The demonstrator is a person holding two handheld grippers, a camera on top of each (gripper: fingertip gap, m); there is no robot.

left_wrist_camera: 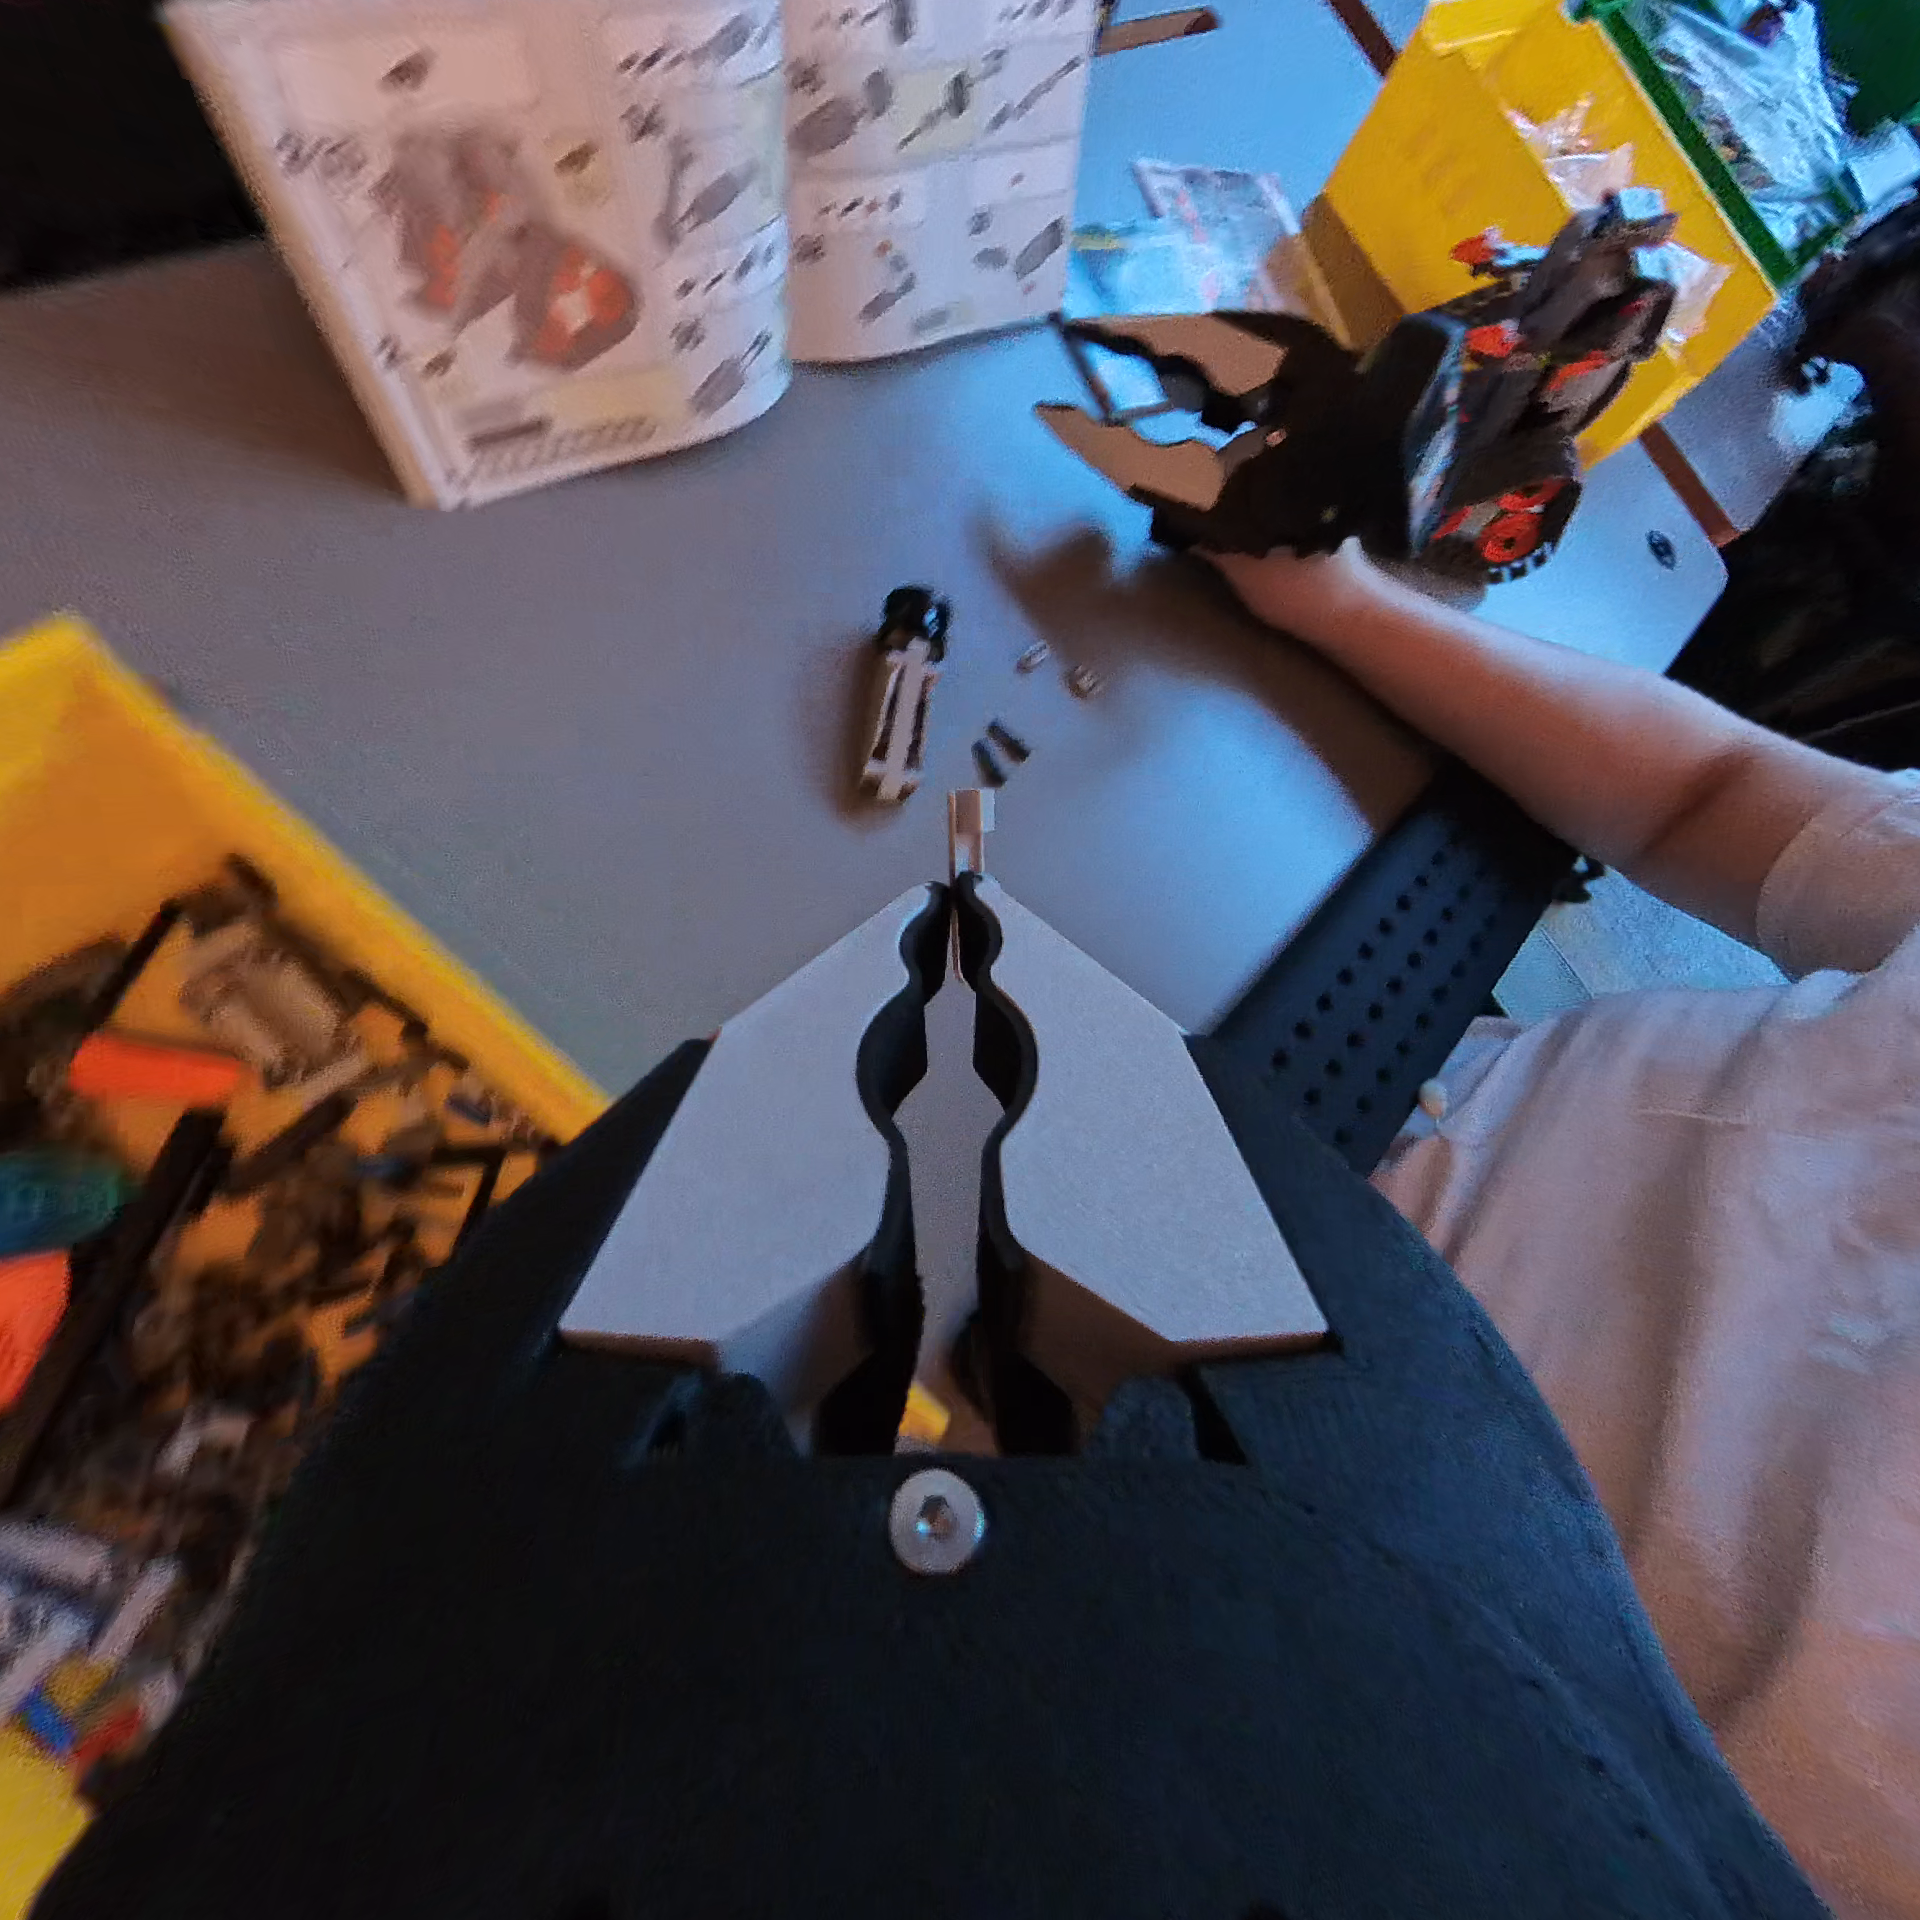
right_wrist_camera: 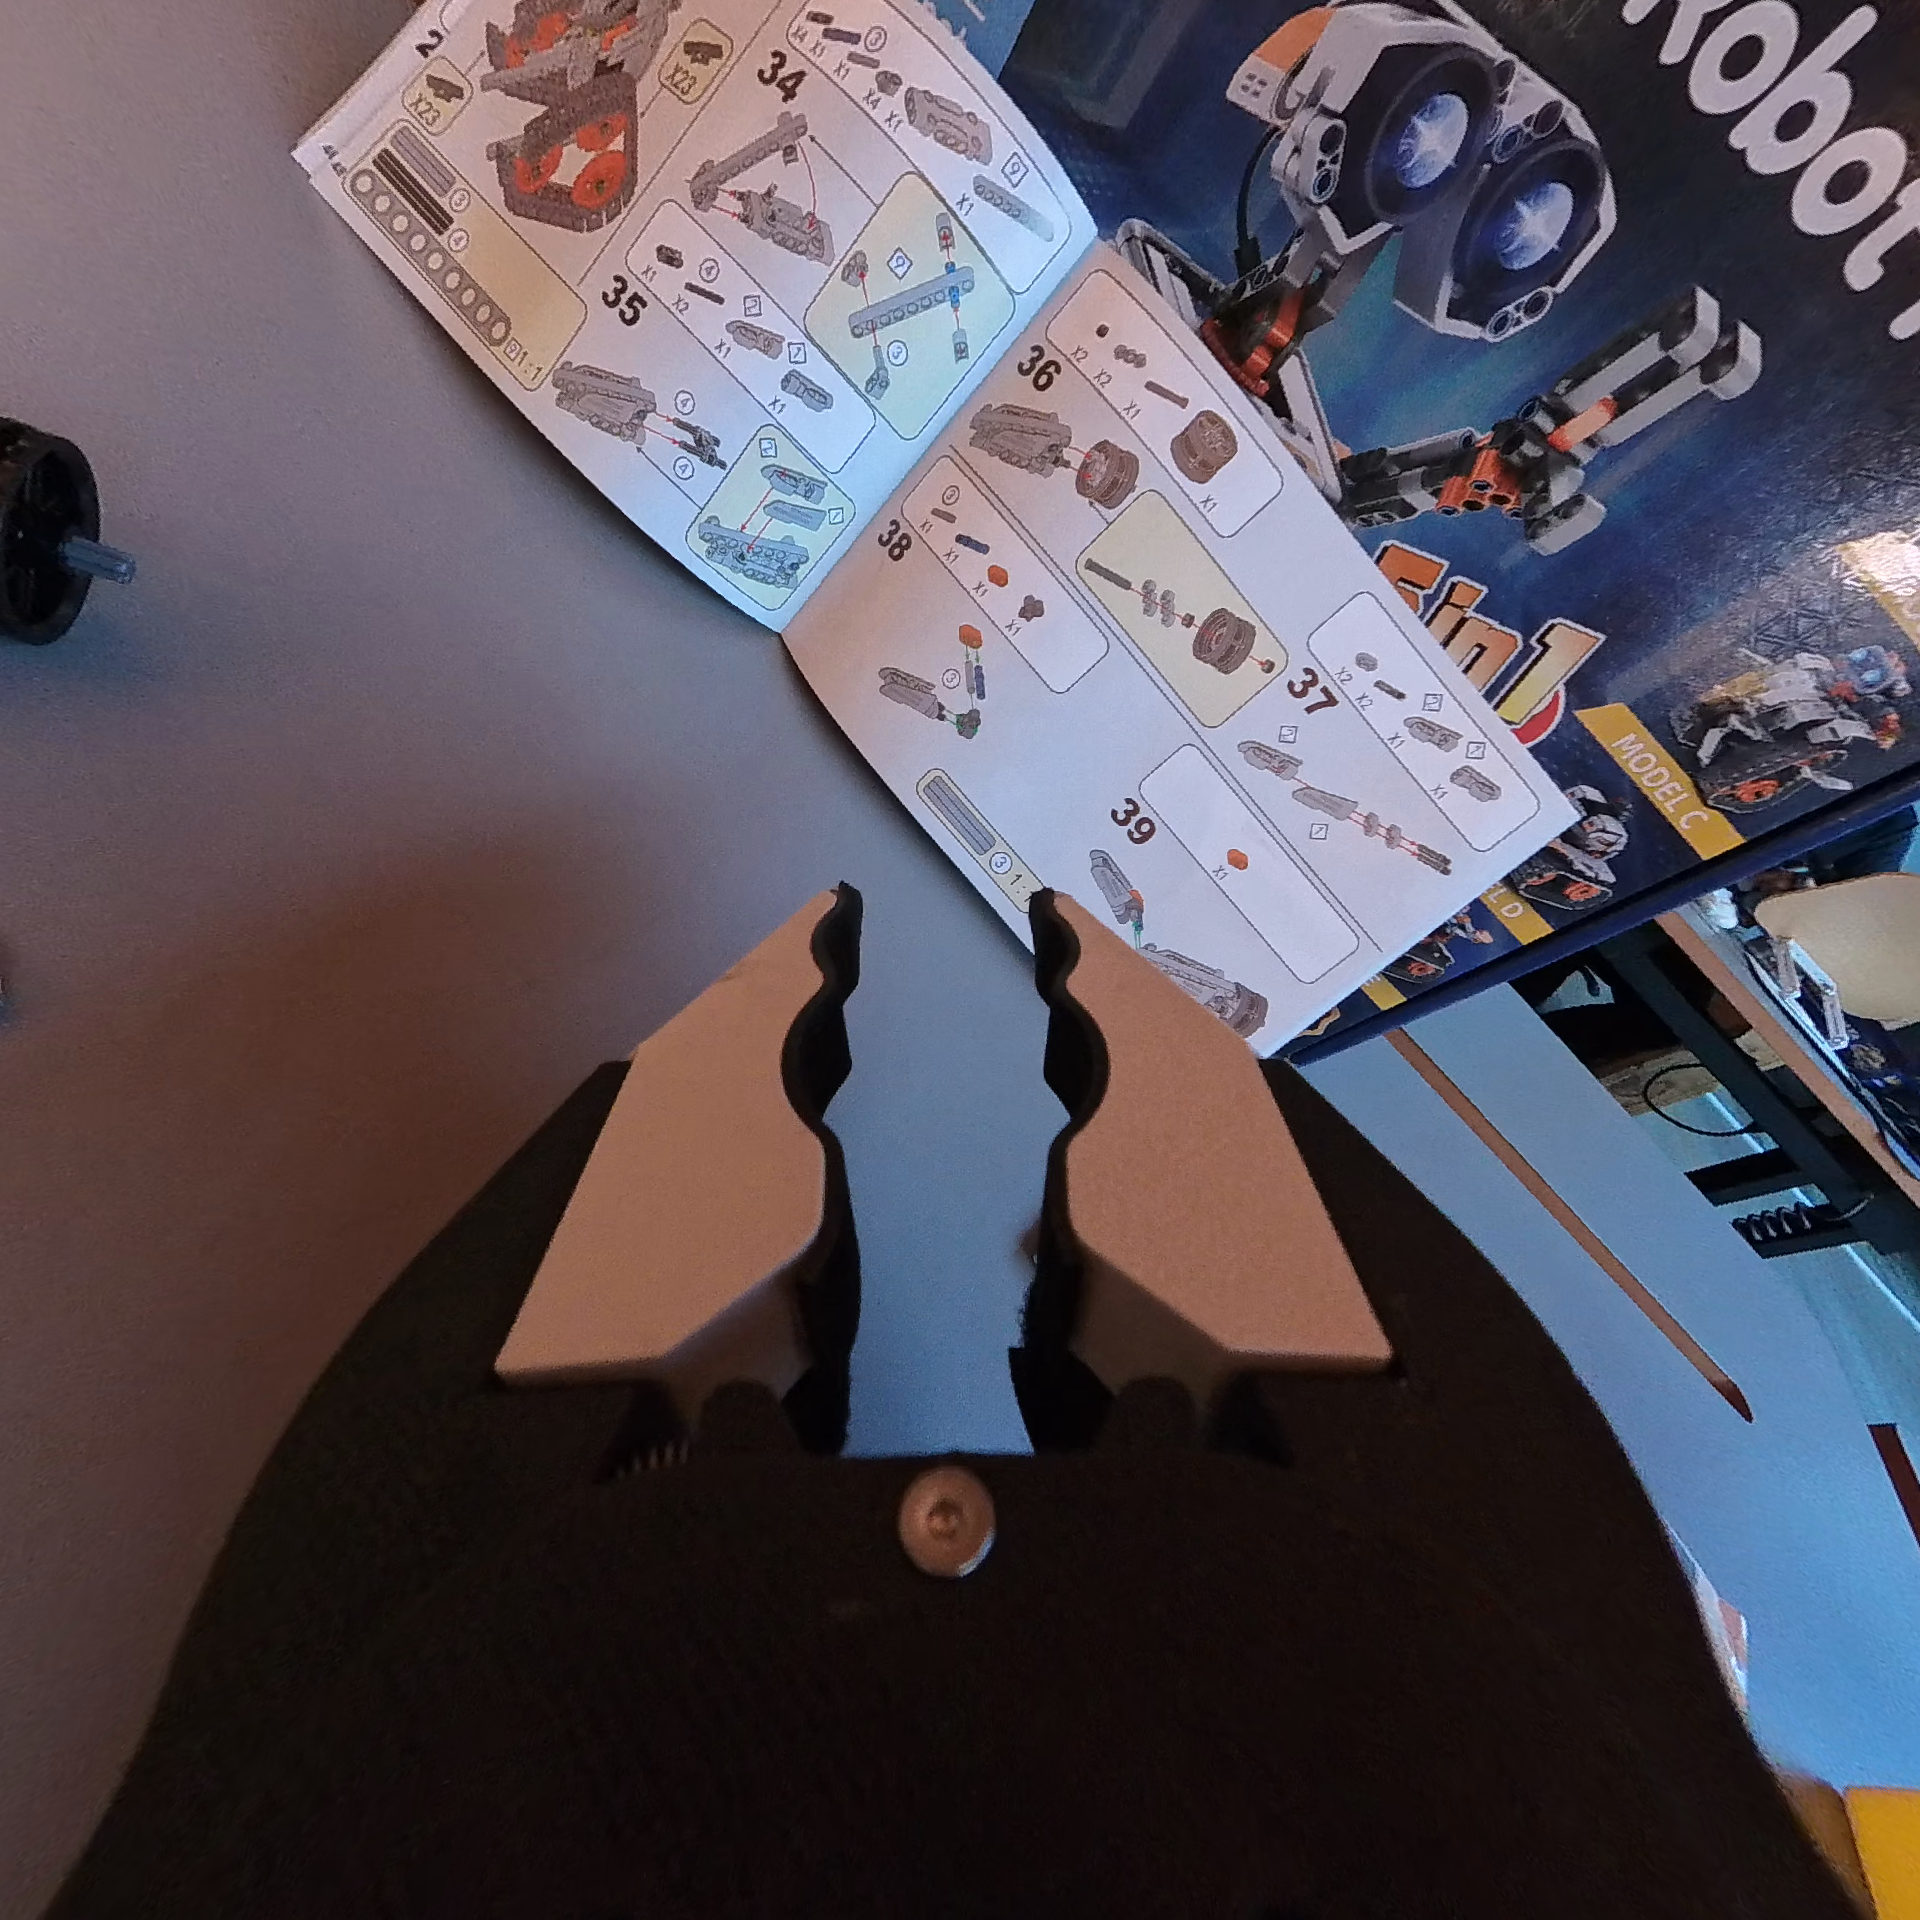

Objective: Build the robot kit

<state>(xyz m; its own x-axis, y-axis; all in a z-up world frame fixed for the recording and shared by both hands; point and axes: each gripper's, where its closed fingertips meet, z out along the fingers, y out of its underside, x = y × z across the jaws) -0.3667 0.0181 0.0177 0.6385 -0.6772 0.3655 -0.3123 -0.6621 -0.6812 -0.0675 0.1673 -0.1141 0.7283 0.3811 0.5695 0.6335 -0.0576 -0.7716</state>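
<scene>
My left gripper (left_wrist_camera: pixel 954 891) is shut on a small thin light-grey piece (left_wrist_camera: pixel 966 826) that sticks out past the fingertips, held above the grey table (left_wrist_camera: pixel 520 665). Just beyond it lie a grey-and-black beam assembly (left_wrist_camera: pixel 902 694), two small black pins (left_wrist_camera: pixel 1000 750) and two small grey bushings (left_wrist_camera: pixel 1058 667). My right gripper (right_wrist_camera: pixel 945 904) is open and empty, hovering over the table beside the open instruction booklet (right_wrist_camera: pixel 935 468). It also shows far off in the left wrist view (left_wrist_camera: pixel 1143 416), near a black-and-orange tracked model (left_wrist_camera: pixel 1507 395).
A yellow bin (left_wrist_camera: pixel 156 1039) of loose building parts stands at the left. A yellow box (left_wrist_camera: pixel 1475 177) stands at the back right. A blue toy box (right_wrist_camera: pixel 1558 364) lies under the booklet. A black wheel on an axle (right_wrist_camera: pixel 42 530) lies at the left. A person's forearm (left_wrist_camera: pixel 1507 707) crosses the right. About 35 cm separates my left fingertips from my right. The grey-and-black beam assembly (left_wrist_camera: pixel 902 694) sits 15 cm or so from the ends of my right fingers.
</scene>
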